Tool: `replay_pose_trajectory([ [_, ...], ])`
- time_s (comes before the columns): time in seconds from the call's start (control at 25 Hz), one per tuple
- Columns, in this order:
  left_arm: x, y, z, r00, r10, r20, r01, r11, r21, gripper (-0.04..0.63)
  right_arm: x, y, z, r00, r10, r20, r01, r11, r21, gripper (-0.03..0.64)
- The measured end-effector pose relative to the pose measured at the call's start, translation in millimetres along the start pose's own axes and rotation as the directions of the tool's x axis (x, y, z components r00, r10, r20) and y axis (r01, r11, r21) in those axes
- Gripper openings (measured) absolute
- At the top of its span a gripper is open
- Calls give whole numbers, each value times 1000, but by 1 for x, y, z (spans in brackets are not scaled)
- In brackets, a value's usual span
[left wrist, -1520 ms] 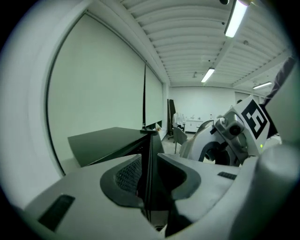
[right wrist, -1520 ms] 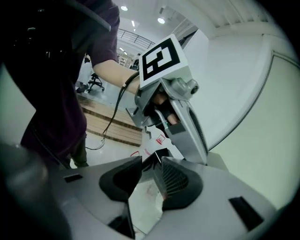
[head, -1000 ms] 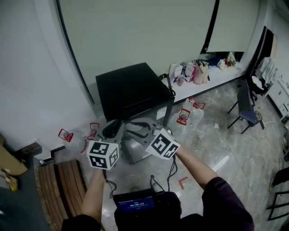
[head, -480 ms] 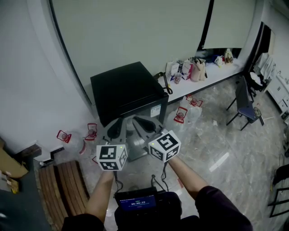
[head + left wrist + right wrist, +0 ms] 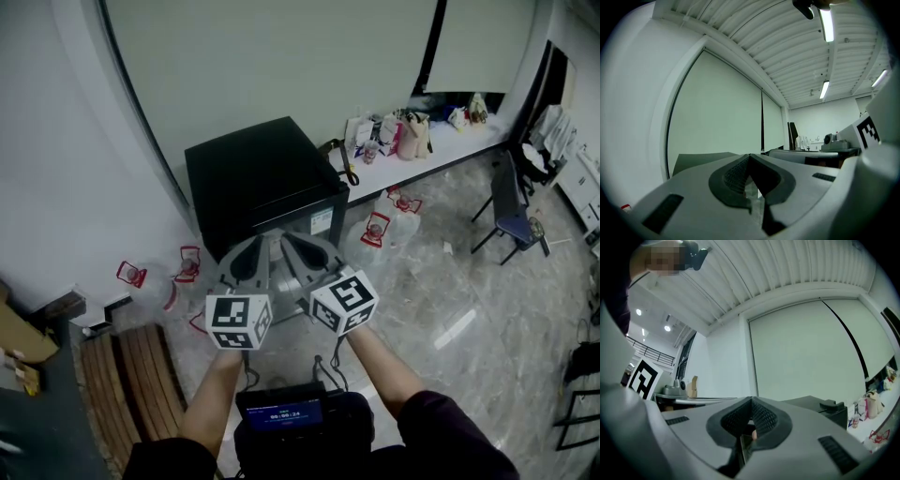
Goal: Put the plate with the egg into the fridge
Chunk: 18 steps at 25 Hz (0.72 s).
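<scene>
The left claw [image 5: 749,157] and right claw [image 5: 751,400] hang side by side, near the black fridge [image 5: 262,183]. The left jaws meet, empty; the right jaws have just closed on nothing.

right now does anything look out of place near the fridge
Clear jugs with red handles sit scattered on the floor on both sides of the fridge. No plate or egg is in view, and the fridge looks shut.

Marble floor [image 5: 450,291]; large pale blind [image 5: 281,66]; cluttered white counter [image 5: 448,152]; wooden bench [image 5: 136,375]; dark chair [image 5: 507,221].
</scene>
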<state>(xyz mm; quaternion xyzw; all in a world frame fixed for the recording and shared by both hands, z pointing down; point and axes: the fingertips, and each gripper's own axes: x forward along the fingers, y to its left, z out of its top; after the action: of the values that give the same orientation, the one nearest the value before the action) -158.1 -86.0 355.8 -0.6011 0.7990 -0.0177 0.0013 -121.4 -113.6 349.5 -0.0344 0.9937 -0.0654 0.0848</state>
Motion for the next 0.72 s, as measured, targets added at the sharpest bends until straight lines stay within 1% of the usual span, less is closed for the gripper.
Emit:
replay_pose_trajectory([
  [0.32,9,-3,-9,1000,-9,-17,9,1000,2,9,-4,-10,11,998,-20,54,17,998,55,6],
  [0.56,21,-18,-3,1000,-27,-3,27,999,20,9,-12,-25,14,997,-38,67,34,998,49,6],
  [0.72,35,-35,3,999,-43,13,43,998,36,8,-24,-39,18,997,-48,63,48,999,9,6],
])
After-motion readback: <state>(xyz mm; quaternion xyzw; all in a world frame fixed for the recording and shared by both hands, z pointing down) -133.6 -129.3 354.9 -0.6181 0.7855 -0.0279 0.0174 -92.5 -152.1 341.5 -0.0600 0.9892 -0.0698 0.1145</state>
